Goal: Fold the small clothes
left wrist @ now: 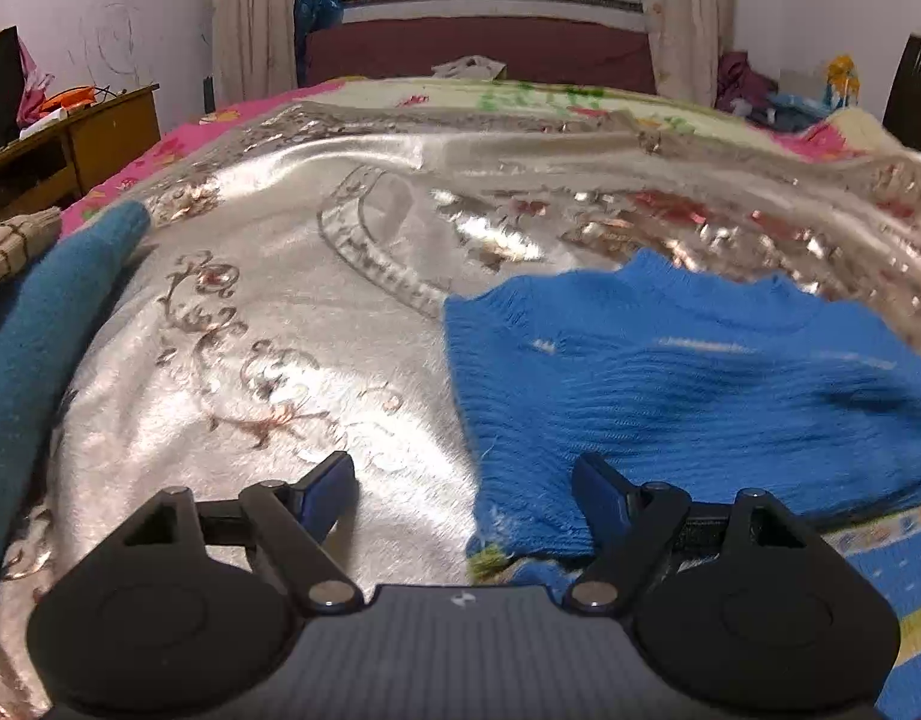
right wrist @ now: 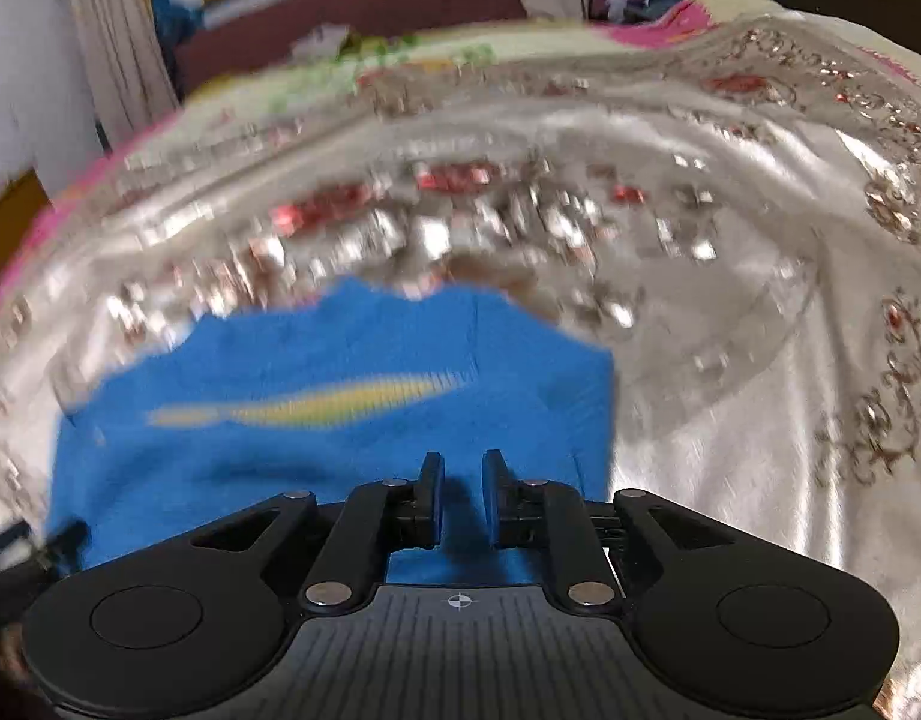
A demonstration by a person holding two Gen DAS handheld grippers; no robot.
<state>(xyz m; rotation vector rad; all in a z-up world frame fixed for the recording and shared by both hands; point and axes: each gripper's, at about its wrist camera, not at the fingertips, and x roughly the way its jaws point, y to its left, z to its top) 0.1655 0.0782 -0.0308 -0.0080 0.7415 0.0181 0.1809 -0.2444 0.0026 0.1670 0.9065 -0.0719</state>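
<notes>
Black left gripper (left wrist: 463, 495) released, right gripper (right wrist: 462, 498) nearly clenched, empty; bright blue knitted sweater (left wrist: 688, 396) part-folded mid-bedspread, more folds likely left.

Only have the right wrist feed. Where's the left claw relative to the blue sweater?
Observer: The left claw hangs over the side edge of the blue sweater near its hem, with one finger over the knit and the other over the silvery bedspread.
Operator: Gripping it?
Observer: No. Its jaws stand wide apart and nothing is pinched between them.
</notes>
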